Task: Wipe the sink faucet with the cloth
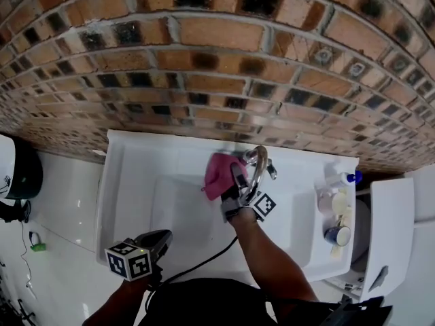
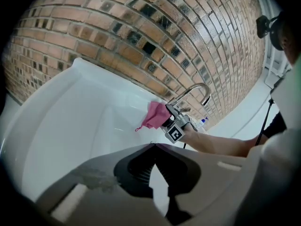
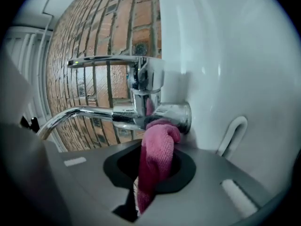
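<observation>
Cloth (image 3: 157,159): pink, bunched into a roll; its upper end pressed against the chrome body of the faucet, just by the round flange where that met the sink.
Cloth from above (image 1: 219,174): it hung at the back of the basin, just left of the faucet, with a loose corner trailing down to the left.
Right gripper (image 3: 155,171): jaws clamped on the cloth, which ran up between them and out past their tips to the faucet.
Right gripper in the head view (image 1: 238,180): it reached over the basin from the front, its marker cube just below the faucet.
Faucet (image 3: 146,112): chrome, fixed at the back rim of the sink; a thin curved spout (image 3: 80,114) ran off to one side, with a flat lever (image 3: 108,60) lying parallel to it.
Left gripper (image 2: 154,147): jaws together at the tips, nothing between them; it pointed across the basin toward the faucet (image 2: 193,94) and the cloth (image 2: 154,115).
Left gripper position (image 1: 160,240): at the front left of the sink, well apart from the faucet (image 1: 257,165).
Sink (image 1: 136,148): white, rectangular, set against a brick wall (image 1: 204,46).
Right ledge: a blue-capped bottle (image 1: 346,178) lay among other small items I could not identify.
</observation>
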